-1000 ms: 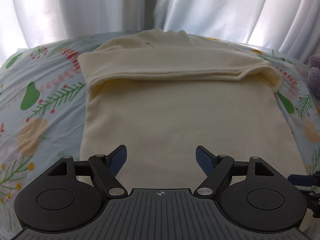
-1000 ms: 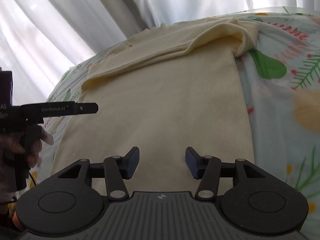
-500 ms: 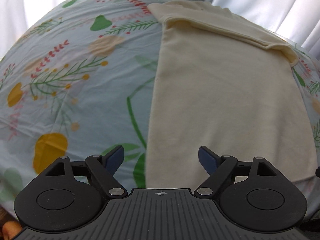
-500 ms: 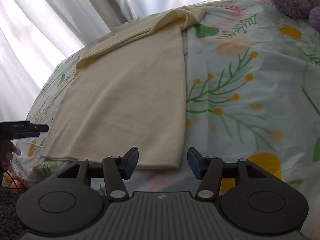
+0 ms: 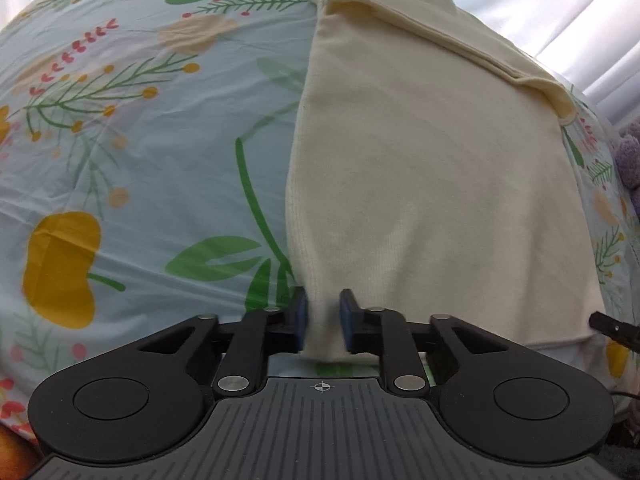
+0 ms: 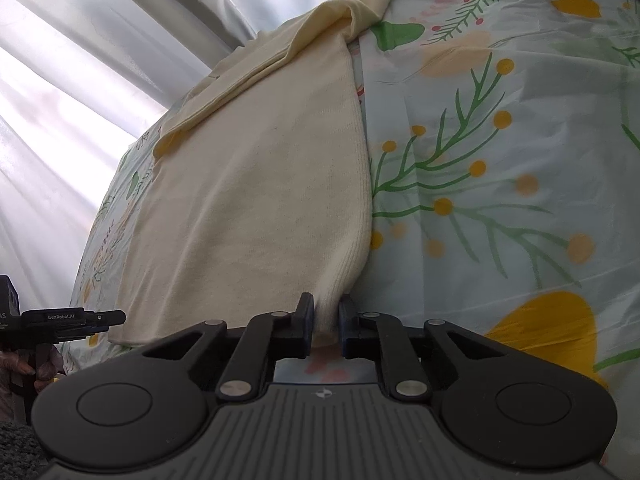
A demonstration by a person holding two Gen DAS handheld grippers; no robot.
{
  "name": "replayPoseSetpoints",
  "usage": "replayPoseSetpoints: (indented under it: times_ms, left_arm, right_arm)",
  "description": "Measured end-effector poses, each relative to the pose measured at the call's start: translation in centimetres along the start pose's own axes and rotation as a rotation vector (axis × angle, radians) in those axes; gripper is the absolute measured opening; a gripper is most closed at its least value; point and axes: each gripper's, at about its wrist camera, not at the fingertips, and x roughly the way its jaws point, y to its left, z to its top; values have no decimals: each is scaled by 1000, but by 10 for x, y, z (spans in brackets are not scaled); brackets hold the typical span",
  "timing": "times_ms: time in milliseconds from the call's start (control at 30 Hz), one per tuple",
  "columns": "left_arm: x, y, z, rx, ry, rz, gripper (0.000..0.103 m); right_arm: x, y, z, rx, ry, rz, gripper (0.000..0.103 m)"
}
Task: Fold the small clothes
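A cream knit garment (image 5: 432, 168) lies flat on the floral sheet, with its sleeves folded across the far end. My left gripper (image 5: 323, 322) is shut on the garment's near left hem corner. In the right wrist view the same garment (image 6: 256, 200) stretches away to the upper left, and my right gripper (image 6: 326, 322) is shut on its near right hem corner. The left gripper (image 6: 100, 317) also shows at the far left edge of that view.
The floral sheet (image 5: 120, 140) covers the surface around the garment. A purple plush toy (image 5: 630, 160) sits at the right edge. White curtains (image 6: 100, 60) hang behind the bed. The near bed edge lies just under both grippers.
Both grippers dropped to the near hem corners and closed on the fabric; half a second ago they were open above it.
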Motion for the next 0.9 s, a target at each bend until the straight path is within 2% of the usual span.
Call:
replayPoseSetpoints:
  times_ms: [67,133,233,367,433,567,667,767,833,900]
  left_arm:
    - [-1,-1,2,9,-1,-20,9]
    - [-8,-1,7,-15,-19,-81,9]
    - [-30,-4,23,-69,-116,-190,8]
    - [-45,-10,55,-69,-253,-252,8]
    - [-43,-14,77,-66,-312,-230,8]
    - [-25,-19,114,-71,-403,-130,8]
    - [0,-14,140,-120,-418,-71,8]
    - [19,-9,150,-124,-436,11,8]
    - [25,-3,149,-98,-424,-17,11]
    - [30,2,143,-53,-399,-69,26]
  right_arm:
    - [0,0,3,12,-3,25,7]
    - [-3,0,8,40,-14,68,6]
    - [-10,1,21,82,-62,109,6]
    - [-11,9,54,86,-139,115,5]
    - [-8,16,73,69,-173,98,5]
    - [7,31,117,-19,-241,16,5]
    - [25,39,144,-59,-260,-43,5]
    - [41,43,164,-95,-306,-98,7]
    - [44,42,167,-93,-332,-124,7]
    - [45,42,165,-133,-323,-123,14]
